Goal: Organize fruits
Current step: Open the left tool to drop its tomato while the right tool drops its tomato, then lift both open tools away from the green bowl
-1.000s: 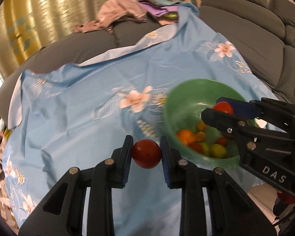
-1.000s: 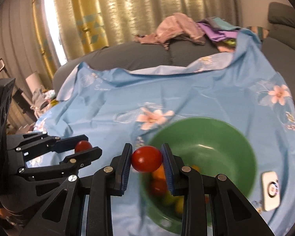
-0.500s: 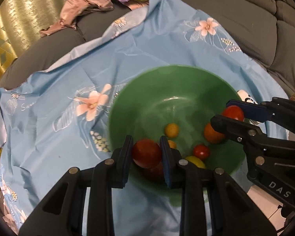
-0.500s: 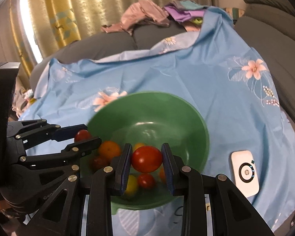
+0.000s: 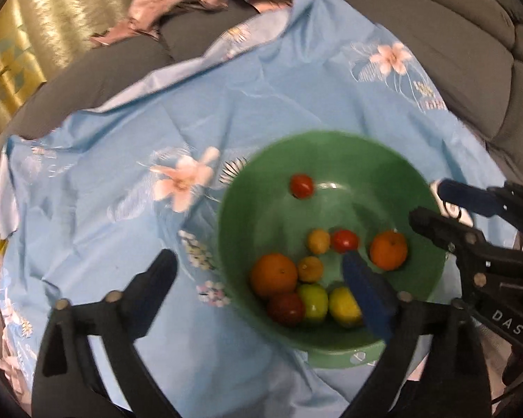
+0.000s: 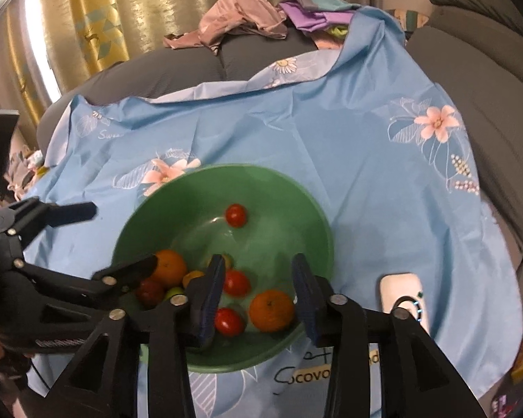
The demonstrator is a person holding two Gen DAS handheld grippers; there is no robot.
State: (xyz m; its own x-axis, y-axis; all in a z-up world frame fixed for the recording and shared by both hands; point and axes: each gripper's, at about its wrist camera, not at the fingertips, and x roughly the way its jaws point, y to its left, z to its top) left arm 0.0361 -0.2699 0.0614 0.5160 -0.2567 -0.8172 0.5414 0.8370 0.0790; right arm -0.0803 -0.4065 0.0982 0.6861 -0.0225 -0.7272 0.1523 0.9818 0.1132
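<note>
1. The green bowl (image 6: 307,202) sits on the blue floral cloth (image 6: 296,132) and holds the fruit: two oranges, several small red tomatoes, small yellow fruits, and green and yellow ones bunched at the near side.
2. One red tomato (image 6: 235,215) lies apart from the pile, on the far inner slope of the bowl.
3. The left gripper (image 5: 258,271) has just been opening; its jaws stand wide, empty, one finger over the bowl and one over the cloth.
4. The right gripper (image 6: 258,280) has also just been opening; nothing is between its jaws, which hang over an orange (image 6: 271,310) and tomatoes.
5. No loose fruit shows on the cloth, so the gathering looks nearly or fully done.
6. A white device (image 6: 402,296) lies just beside the bowl; clothes (image 6: 240,17) are heaped on the grey sofa (image 6: 470,55) behind.
</note>
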